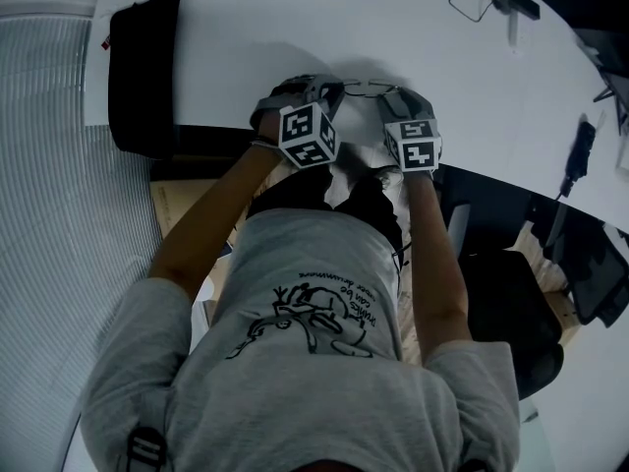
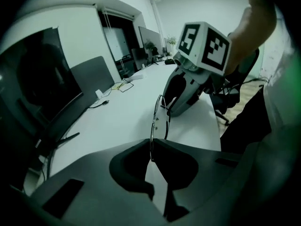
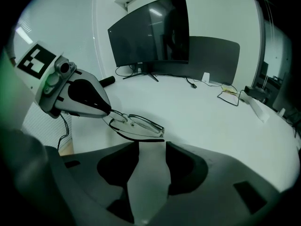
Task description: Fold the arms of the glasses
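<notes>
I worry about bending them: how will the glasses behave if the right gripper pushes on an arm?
The glasses look thin-wired and light, so probably fragile: push gently. Held only at one end by the left gripper, they will likely flex or twist. The slim arm may slip out between the right gripper's open jaws.

The left gripper (image 2: 150, 144) has its jaws pinched on the near end of thin wire-rimmed glasses (image 2: 160, 119), held above the white table (image 2: 117, 119). The right gripper (image 2: 169, 108) sits at their far end.
</notes>
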The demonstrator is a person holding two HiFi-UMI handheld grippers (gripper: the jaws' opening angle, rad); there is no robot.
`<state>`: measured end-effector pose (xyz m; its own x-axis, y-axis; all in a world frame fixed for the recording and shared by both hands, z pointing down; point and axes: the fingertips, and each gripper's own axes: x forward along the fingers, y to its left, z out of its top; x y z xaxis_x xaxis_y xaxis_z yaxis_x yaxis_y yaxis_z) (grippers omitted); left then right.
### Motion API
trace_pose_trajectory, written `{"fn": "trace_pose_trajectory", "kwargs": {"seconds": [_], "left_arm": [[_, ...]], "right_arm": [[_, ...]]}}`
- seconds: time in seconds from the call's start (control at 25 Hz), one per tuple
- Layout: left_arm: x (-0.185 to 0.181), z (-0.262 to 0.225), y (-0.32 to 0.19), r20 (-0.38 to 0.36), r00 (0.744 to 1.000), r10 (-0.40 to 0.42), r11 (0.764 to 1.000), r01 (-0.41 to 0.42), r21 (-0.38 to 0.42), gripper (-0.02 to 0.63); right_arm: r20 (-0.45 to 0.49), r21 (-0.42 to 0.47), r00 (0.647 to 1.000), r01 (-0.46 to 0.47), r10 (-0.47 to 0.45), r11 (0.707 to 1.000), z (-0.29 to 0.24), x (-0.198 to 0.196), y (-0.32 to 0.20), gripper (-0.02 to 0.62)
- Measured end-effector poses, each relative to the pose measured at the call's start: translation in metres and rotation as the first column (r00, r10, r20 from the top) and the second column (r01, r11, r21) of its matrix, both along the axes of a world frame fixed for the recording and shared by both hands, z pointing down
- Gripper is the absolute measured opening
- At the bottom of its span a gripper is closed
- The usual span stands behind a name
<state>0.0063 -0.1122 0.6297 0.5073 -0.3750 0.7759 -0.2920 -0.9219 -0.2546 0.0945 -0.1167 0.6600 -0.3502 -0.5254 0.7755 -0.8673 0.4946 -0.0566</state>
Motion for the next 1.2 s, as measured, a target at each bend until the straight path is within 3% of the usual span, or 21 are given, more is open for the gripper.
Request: {"fn": "trace_pose_trajectory", "kwargs": {"seconds": [0.2, 0.44, 0.88, 1.08, 1.2], "left_arm": [[0.001, 0.006, 0.008, 0.061, 0.997, 0.038, 0.991, -0.046, 0.126, 0.037], [0.001, 0.013, 0.012, 0.074, 0.997, 0.025, 0.990, -0.035, 0.138, 0.041], [0.007, -0.018, 0.016, -0.071, 0.994, -0.088, 0.995, 0.092, 0.047, 0.069], [0.007, -0.055, 0.012, -0.174, 0.970, -0.171, 0.985, 0.173, -0.003, 0.065], [0.006, -0.082, 0.008, -0.250, 0.942, -0.224, 0.974, 0.223, -0.031, 0.049]], "right_arm": [[0.009, -0.004, 1.000, -0.002, 0.002, 1.000, -0.001, 0.006, 0.012, 0.158], [0.022, 0.007, 1.000, -0.020, 0.020, 1.000, -0.009, 0.015, 0.019, 0.136], [0.058, 0.079, 0.997, -0.054, 0.049, 0.995, -0.056, 0.032, 0.020, 0.110], [0.092, 0.135, 0.994, -0.066, 0.054, 0.989, -0.097, 0.037, 0.017, 0.095], [0.114, 0.174, 0.992, -0.073, 0.054, 0.982, -0.125, 0.038, 0.016, 0.085]]}}
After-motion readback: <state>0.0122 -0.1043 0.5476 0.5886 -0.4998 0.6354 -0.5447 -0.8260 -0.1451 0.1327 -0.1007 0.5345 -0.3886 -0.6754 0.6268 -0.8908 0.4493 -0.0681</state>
